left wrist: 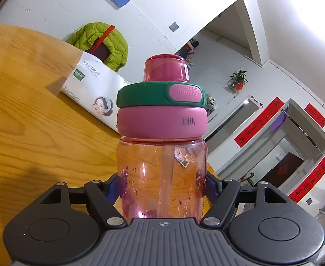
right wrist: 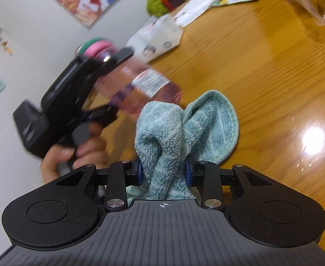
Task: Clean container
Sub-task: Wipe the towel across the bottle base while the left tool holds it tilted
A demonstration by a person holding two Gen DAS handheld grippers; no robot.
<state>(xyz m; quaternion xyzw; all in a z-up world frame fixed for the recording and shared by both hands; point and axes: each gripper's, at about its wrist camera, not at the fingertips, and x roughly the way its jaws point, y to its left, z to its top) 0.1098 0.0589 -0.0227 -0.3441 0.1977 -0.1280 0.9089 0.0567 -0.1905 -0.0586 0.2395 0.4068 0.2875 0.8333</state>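
Left wrist view: the left claw point(left wrist: 162, 190) is clamped on the lower body of the pink bottle point(left wrist: 161, 166). The bottle's long axis runs straight out toward 12 o'clock, green-and-pink lid point(left wrist: 161, 102) farthest from the camera, above the worktop point(left wrist: 29, 110).

Right wrist view: the right claw point(right wrist: 162, 173) pinches a bunched teal cloth point(right wrist: 173, 133). The bottle point(right wrist: 140, 84) lies at about 11 o'clock from it, held aloft and tilted, lid toward 10 o'clock, base end toward the cloth, touching or just beside it; blur hides which. Any wiping likely turns on that base end.
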